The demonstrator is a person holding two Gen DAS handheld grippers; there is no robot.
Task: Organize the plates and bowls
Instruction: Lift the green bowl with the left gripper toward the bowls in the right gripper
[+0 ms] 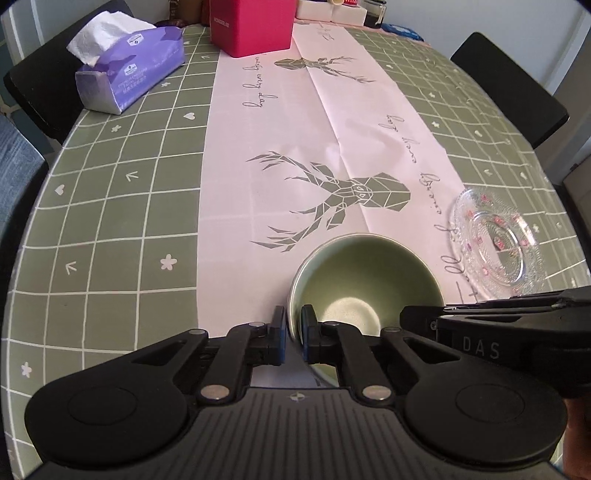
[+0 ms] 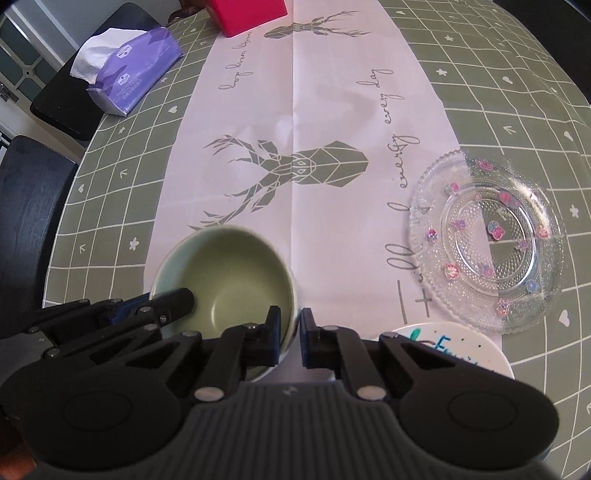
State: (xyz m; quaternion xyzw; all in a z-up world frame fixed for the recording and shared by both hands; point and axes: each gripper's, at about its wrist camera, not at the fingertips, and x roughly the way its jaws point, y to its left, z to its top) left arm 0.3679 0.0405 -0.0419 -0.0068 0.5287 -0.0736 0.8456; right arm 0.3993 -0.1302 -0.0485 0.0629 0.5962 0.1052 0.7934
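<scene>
Right now both my jaws pinch the green bowl (image 1: 364, 284) rim: left gripper (image 1: 293, 334) on its left wall, right gripper (image 2: 290, 336) on its right wall. Bowl sits upright, mouth up, near the desk's (image 1: 110, 229) front edge; round, no long axis. Glass plate (image 2: 487, 243) lies right, apart.

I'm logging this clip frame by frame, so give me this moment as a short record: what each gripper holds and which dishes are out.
left gripper: shut on the green bowl's rim, one finger inside, one outside
right gripper: shut on the same bowl's opposite rim
glass plate: flat on the tablecloth, to the right of the bowl, untouched
white plate: partly hidden behind the right gripper, coloured lettering on it
far end: tissue pack and pink box
</scene>
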